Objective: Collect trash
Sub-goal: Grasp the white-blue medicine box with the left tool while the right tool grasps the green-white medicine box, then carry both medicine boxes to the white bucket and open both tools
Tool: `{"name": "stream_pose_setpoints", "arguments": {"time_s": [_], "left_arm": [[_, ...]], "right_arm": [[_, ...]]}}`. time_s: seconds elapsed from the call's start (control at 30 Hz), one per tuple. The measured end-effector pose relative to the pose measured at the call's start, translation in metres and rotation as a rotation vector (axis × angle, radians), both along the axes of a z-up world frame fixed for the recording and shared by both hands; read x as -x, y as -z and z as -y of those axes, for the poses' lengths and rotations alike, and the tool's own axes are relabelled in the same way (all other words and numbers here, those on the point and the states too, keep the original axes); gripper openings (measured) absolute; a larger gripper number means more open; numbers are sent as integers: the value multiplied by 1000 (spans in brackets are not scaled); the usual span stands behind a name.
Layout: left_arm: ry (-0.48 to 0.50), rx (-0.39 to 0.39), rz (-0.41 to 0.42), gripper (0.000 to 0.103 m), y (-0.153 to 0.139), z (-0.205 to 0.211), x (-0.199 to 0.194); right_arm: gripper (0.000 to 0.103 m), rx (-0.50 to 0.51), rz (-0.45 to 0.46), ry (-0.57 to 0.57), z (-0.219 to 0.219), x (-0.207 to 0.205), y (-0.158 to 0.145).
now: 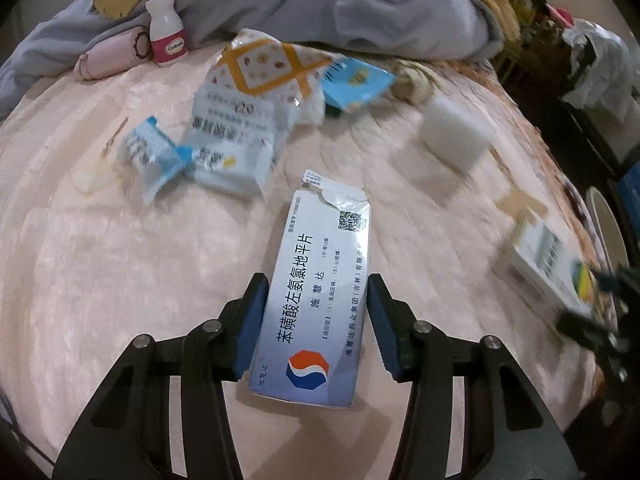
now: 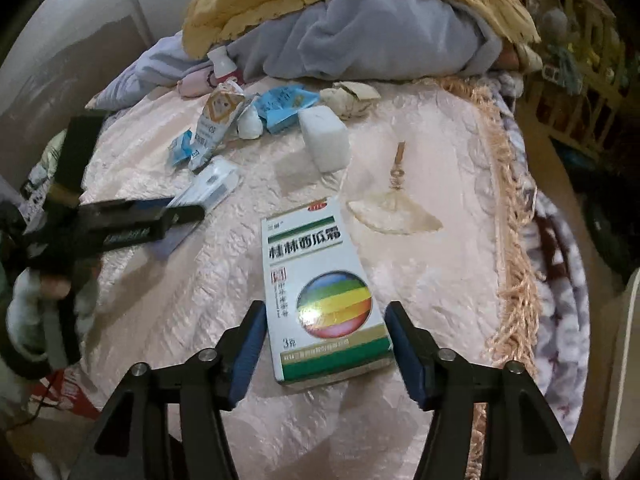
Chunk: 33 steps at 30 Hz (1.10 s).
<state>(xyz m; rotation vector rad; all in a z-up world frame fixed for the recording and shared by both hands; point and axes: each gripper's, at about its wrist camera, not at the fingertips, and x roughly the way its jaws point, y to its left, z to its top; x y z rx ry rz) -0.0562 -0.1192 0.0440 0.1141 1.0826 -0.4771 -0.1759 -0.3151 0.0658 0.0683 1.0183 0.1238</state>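
Left tool [image 1: 316,312] — spread astride the flattened blue carton [image 1: 316,296]; right tool [image 2: 326,336] — spread astride the green-striped box [image 2: 324,296]. Both likely light, crushable card on the bed [image 2: 420,152]; pinch their long edges gently.

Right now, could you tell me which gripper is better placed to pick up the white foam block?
Probably the right gripper: the white foam block lies almost straight ahead of it, whereas from the left gripper it sits off to the side. Both straddle boxes.

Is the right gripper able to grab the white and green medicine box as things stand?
Probably yes. The right gripper is open with its jaws on either side of the medicine box, and nothing lies between them.
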Motion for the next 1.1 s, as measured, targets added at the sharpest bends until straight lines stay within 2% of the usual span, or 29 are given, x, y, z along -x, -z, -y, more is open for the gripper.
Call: {"name": "stream_pose_setpoints", "arguments": {"time_s": [0.07,0.17,0.27,0.3,0.33,0.5,0.67,1.1], "left_arm": [[-3,6,-3,48,-1,-2,12],[-23,5,-3,49,0,-4,25],[-33,-14,11,49,0,-2,31],[-30,-23,13,49,2,-2,31],[-30,-30,20,49,3,-1,32],[-21,-11,26,48,-2,1,37],[0,1,67,47,-18,10,50],[75,25,154,47,-58,46,75]], "right_arm": [[69,29,9,-17,-10,-7,2],[69,100,4,-41,-26,-21,10],[67,116,15,-50,-30,-21,14],[55,115,22,-47,-29,-17,14],[51,110,26,-40,-27,-14,14],[51,57,60,-15,-18,4,5],[49,-7,113,7,-14,25,-12],[49,-33,184,54,4,68,-36]]}}
